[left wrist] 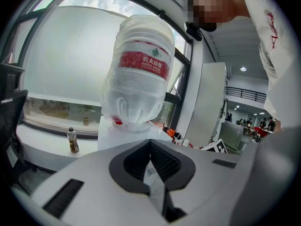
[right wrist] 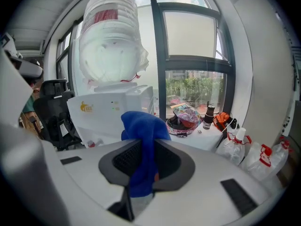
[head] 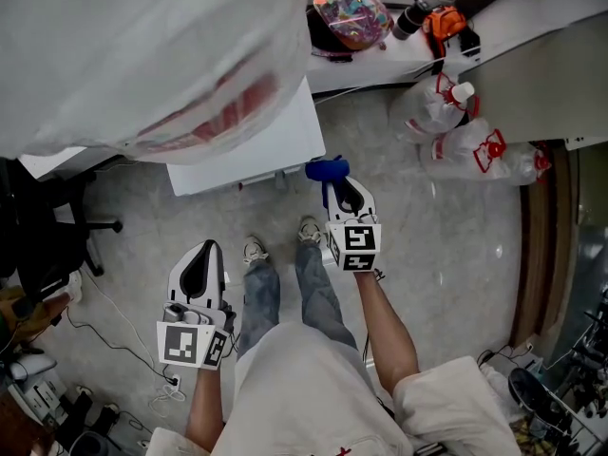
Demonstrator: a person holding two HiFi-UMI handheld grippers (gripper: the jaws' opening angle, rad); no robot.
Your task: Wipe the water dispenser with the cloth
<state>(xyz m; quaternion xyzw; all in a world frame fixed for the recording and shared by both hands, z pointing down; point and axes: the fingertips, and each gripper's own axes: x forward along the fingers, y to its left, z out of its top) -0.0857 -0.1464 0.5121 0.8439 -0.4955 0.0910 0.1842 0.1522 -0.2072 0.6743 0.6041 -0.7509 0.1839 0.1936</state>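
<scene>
- Head view: the water dispenser [head: 249,145] stood upright by the window ledge, seen from above, with a plastic-wrapped water bottle [head: 142,55] on top of it.
- The right gripper [head: 350,196] pointed at the dispenser's front right corner, its jaws clenched on a blue cloth [head: 326,170].
- The cloth's bunched end stuck out past the jaw tips towards the dispenser, just beside that corner; contact could not be judged here.
- The left gripper [head: 202,259] hung lower and to the left, well apart from the dispenser and beside the person's jeans [head: 261,297], its jaws together.
- A patterned helmet [head: 350,17] lay on the ledge [head: 380,65] beyond the dispenser.
- Left gripper view: the left gripper [left wrist: 151,159] looked up at the dispenser [left wrist: 124,138], its jaws closed on nothing.
- The water bottle [left wrist: 141,74] sat neck down, its long axis vertical and its red label near the top.
- A small brown bottle [left wrist: 72,140] stood on the sill to the left.
- Right gripper view: the right gripper [right wrist: 143,161] gripped the cloth [right wrist: 143,126] between its jaws.
- The cloth's long axis ran along the jaws; a narrow strip was pinched low and a rounded fold rose above the tips.
- That fold pointed at the dispenser [right wrist: 110,109], which stood upright under the water bottle [right wrist: 110,46].
- The helmet [right wrist: 186,117] lay to the right on the ledge.
</scene>
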